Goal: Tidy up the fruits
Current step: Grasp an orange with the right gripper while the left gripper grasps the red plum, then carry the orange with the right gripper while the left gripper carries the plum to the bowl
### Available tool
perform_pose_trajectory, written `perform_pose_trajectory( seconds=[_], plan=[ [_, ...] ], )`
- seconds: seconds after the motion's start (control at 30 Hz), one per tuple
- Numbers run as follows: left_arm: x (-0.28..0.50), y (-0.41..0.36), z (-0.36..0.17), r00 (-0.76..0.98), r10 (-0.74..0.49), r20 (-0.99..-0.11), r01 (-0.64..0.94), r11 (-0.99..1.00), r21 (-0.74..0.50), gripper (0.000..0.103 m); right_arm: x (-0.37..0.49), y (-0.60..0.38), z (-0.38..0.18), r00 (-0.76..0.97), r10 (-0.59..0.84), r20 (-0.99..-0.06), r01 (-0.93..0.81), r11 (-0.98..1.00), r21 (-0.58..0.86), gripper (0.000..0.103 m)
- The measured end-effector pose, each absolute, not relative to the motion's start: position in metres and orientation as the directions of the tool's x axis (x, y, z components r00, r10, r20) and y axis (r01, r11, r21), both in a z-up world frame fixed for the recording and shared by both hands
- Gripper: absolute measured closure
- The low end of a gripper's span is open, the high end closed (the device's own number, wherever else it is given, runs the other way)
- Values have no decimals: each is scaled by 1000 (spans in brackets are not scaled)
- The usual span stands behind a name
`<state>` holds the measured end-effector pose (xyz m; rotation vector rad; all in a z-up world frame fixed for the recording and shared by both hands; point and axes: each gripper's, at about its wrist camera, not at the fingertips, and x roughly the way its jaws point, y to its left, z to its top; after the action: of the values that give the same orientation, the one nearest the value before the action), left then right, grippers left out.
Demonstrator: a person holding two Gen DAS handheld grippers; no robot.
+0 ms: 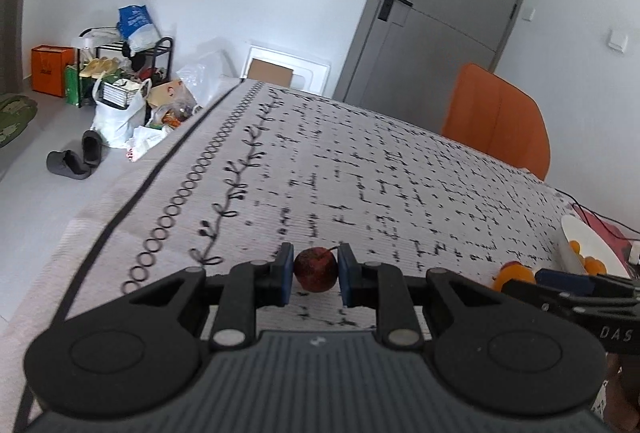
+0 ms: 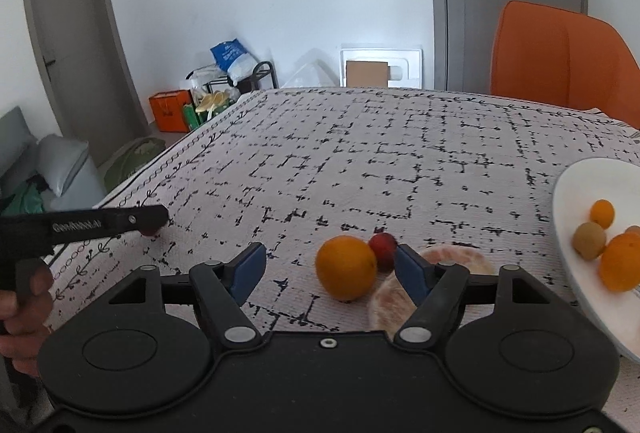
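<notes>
Left gripper closing on a red fruit; right gripper spread around an orange.

Left wrist view: I am seeing the left gripper (image 1: 313, 270) standing narrow, its blue pads flanking the dark red fruit (image 1: 315, 269) on the patterned tablecloth (image 1: 360, 169); whether they are touching it, I cannot tell. Right wrist view: I am holding the right gripper (image 2: 330, 269) wide around the orange (image 2: 346, 268); a small red fruit (image 2: 383, 245) is lying just behind it, and the white plate (image 2: 576, 273) at right is carrying several fruits.
</notes>
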<state>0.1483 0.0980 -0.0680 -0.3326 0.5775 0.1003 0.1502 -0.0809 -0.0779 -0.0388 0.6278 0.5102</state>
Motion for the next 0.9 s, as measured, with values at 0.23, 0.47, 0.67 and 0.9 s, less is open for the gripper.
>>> perform_pose_trajectory(
  seconds=[0.23,0.47,0.67,0.9],
  plan=[
    [139,110,-67,834,31,-551,-214,938,-271,82,151,-72,-80,678,455,-577,-475,871,129,72],
    [137,110,-61,838,48,-544,-223,939,-260,82,147,-76,-74,683,475,-556,-487,862,139,72],
    [142,92,-58,839,23,-544,-185,952,-245,82,144,-85,-69,699,478,-532,-478,866,151,72],
    [152,64,-50,844,-19,-536,-118,968,-221,82,143,-114,-64,733,456,-505,-434,885,169,72]
  ],
)
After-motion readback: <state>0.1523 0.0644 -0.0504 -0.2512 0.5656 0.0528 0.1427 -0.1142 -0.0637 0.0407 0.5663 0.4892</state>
